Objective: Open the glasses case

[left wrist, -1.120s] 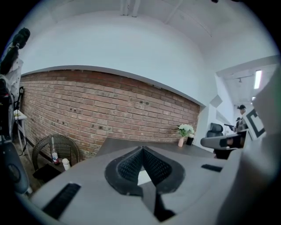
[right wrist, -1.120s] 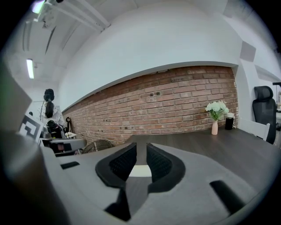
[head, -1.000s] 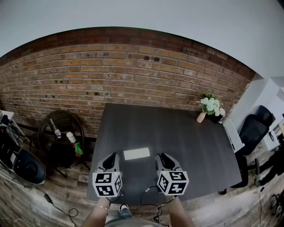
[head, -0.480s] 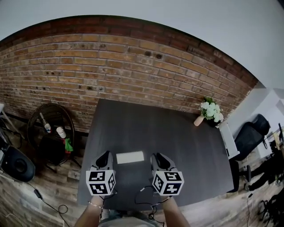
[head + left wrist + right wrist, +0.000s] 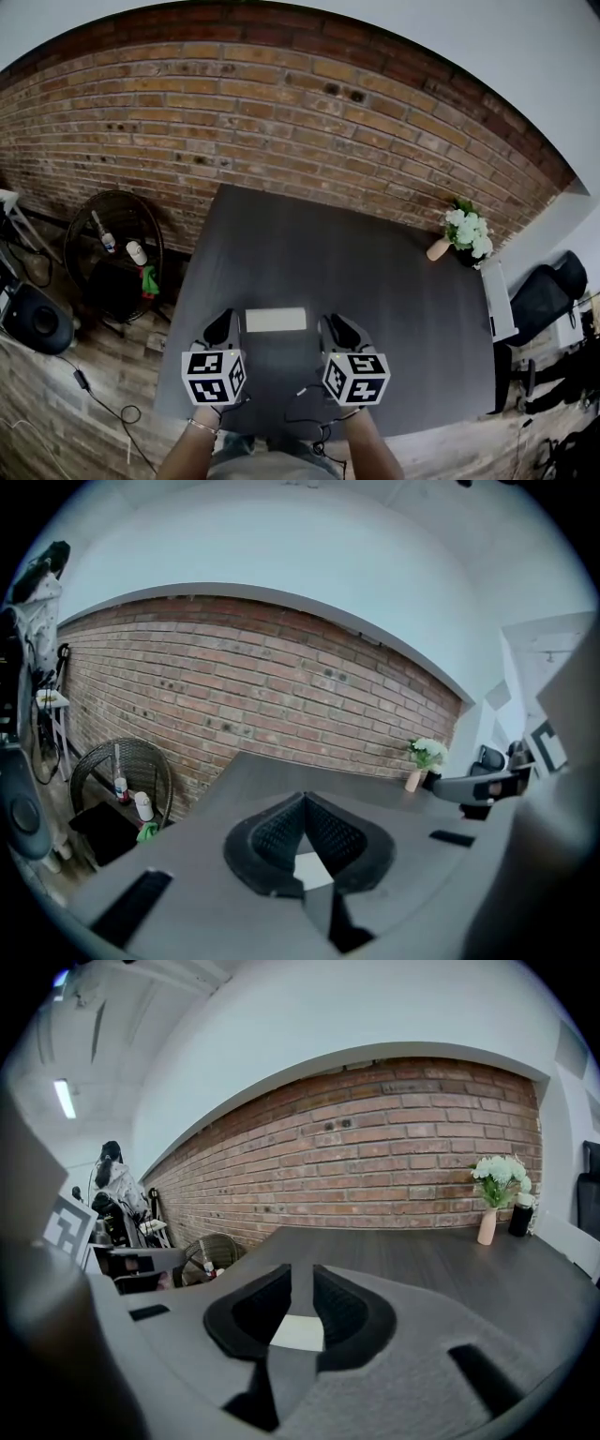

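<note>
A white, closed glasses case (image 5: 276,320) lies flat on the dark table (image 5: 375,272) near its front edge. My left gripper (image 5: 228,323) sits just left of the case, and my right gripper (image 5: 331,325) just right of it; neither touches it. In the left gripper view the jaws (image 5: 303,799) meet at their tips with nothing held, and the case (image 5: 310,870) shows pale below them. In the right gripper view the jaws (image 5: 302,1274) stand apart and empty, with the case (image 5: 299,1332) on the table beyond the gap.
A vase of white flowers (image 5: 466,234) stands at the table's far right corner. A wicker stand with bottles (image 5: 112,258) is on the floor to the left, in front of the brick wall. A black office chair (image 5: 548,295) is at the right.
Both grippers have moved forward and down, and now flank the case instead of sitting behind it. The case has not moved on the table.
</note>
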A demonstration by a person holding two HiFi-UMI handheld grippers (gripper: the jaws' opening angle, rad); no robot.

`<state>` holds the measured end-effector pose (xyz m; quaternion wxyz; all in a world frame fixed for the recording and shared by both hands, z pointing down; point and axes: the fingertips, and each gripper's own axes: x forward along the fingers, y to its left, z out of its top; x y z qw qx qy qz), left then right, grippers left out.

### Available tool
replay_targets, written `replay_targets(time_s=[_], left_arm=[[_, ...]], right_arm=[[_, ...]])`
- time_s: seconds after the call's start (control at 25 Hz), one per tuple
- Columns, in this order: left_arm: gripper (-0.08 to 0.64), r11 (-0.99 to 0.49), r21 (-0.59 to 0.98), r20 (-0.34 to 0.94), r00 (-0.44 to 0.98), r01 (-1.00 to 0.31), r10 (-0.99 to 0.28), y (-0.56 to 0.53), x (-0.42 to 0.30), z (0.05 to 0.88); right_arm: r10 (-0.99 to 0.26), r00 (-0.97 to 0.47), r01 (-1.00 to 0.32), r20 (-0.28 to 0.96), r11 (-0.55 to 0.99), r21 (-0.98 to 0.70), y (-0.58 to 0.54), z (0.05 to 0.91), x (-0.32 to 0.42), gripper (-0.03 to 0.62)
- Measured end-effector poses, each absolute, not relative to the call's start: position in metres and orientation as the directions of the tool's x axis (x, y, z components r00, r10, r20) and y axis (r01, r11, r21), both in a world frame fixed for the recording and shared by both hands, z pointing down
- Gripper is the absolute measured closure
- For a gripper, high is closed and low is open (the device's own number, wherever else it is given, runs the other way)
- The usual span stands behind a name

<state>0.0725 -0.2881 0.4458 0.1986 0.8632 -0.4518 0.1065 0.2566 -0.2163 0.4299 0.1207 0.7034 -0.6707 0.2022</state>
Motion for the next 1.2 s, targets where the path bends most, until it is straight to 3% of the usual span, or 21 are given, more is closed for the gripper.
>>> replay_targets(time_s=[1.2], left_arm=[[0.565, -0.432, 0.233, 0.603, 0.478, -0.871, -0.639, -0.234, 0.075, 0.576]], right_arm=[[-0.750, -0.128, -0.986, 0.649, 0.022, -0.168, -0.182, 0.569, 0.248, 0.509]])
